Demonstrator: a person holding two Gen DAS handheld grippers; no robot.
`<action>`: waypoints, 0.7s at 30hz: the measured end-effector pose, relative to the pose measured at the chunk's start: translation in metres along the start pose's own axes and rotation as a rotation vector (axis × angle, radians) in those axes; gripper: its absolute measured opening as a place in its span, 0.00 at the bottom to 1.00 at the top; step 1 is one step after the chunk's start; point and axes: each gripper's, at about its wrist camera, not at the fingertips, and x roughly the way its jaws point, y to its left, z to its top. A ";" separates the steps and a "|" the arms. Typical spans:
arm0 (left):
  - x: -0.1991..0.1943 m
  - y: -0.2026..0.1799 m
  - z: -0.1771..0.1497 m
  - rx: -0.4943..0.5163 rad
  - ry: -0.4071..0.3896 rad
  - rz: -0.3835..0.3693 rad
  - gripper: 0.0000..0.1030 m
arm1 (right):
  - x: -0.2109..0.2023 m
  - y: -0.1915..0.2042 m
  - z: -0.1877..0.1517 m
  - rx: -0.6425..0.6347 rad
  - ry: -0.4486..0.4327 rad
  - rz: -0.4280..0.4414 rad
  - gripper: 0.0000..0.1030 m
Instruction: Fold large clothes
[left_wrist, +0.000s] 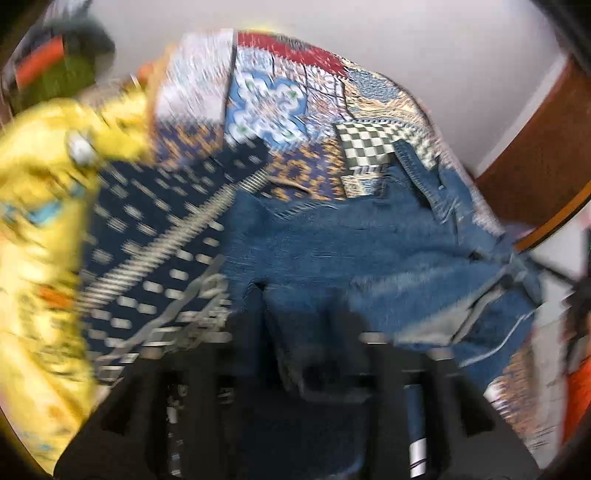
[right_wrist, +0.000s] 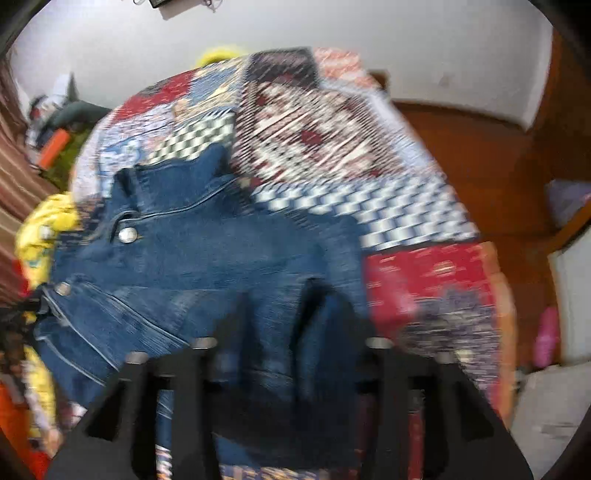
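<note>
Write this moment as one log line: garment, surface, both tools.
garment: jeans lying on patchwork quilt | left tool: open, over jeans | right tool: open, over jeans | nearby: yellow cloth

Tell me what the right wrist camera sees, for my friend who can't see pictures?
A blue denim garment with silver buttons lies crumpled on a colourful patchwork bedspread, blurred. The black right gripper points down at it, fingers apart with denim between them. A yellow printed cloth sits at the left.

Denim jeans (right_wrist: 207, 251), metal button (right_wrist: 128, 235); woven patchwork quilt (right_wrist: 314, 147); glossy yellow cloth (left_wrist: 40, 229).
</note>
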 end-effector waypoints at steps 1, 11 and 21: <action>-0.014 -0.005 -0.002 0.038 -0.049 0.062 0.68 | -0.009 0.001 -0.001 -0.021 -0.032 -0.039 0.57; -0.074 -0.053 -0.042 0.169 -0.136 0.022 0.80 | -0.086 0.019 -0.054 -0.117 -0.148 -0.011 0.57; -0.036 -0.113 -0.088 0.205 -0.062 -0.081 0.81 | -0.057 0.061 -0.094 -0.113 -0.082 0.159 0.59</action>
